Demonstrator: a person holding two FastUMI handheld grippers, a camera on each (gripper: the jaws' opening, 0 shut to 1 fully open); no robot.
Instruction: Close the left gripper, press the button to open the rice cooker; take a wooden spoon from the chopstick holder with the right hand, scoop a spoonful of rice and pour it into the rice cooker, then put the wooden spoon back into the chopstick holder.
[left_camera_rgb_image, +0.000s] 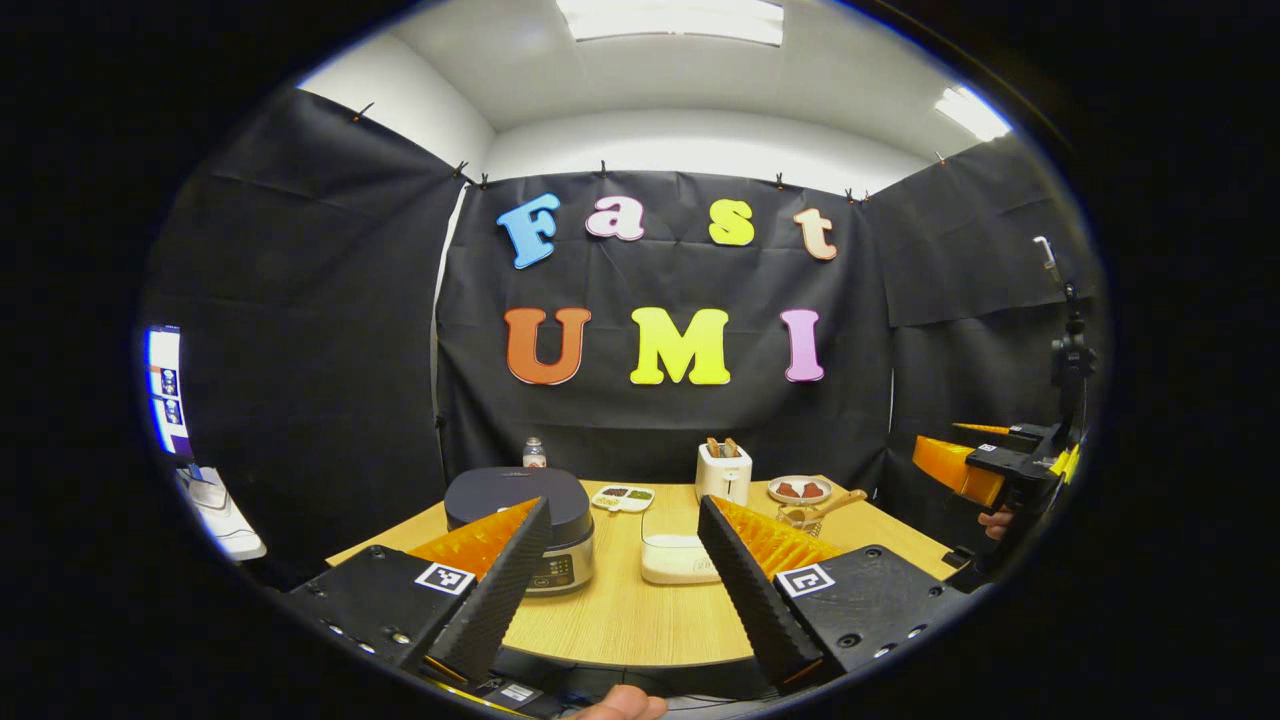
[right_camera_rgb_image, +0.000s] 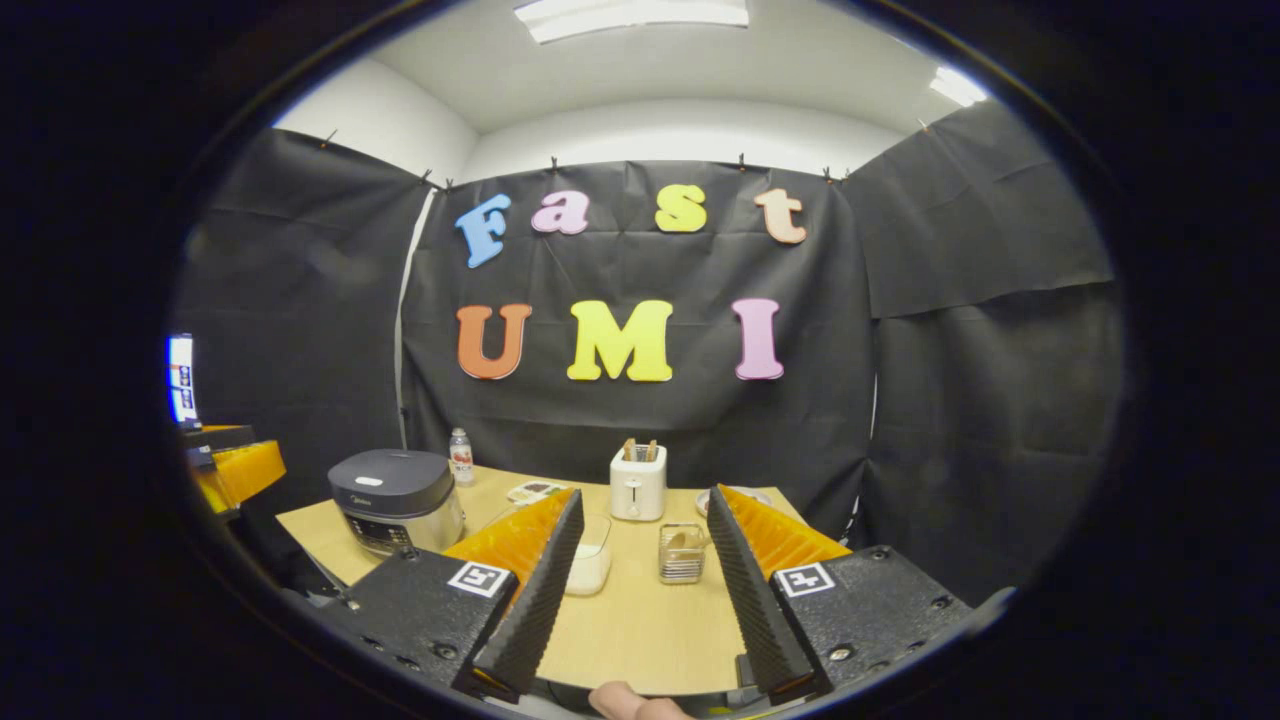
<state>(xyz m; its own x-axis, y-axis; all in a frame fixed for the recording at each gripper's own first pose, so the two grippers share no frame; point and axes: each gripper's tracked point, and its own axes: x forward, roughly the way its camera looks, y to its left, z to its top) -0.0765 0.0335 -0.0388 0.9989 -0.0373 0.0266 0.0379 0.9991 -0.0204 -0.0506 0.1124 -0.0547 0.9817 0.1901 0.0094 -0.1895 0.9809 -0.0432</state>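
Black cloth is walling the pale wooden surface (right_camera_rgb_image: 640, 620) where you are holding both tongs, left (left_camera_rgb_image: 622, 575) and right (right_camera_rgb_image: 640, 590), wide and empty, nothing begun: the dark-lidded rice cooker (left_camera_rgb_image: 520, 520) is sitting closed, the wooden spoon (left_camera_rgb_image: 835, 502) is resting in the wire chopstick holder (right_camera_rgb_image: 682, 553).

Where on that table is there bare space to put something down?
The near strip of the table, in front of the rice container and the chopstick holder, is bare. The far side is crowded: rice cooker, bottle, toaster and small dishes.
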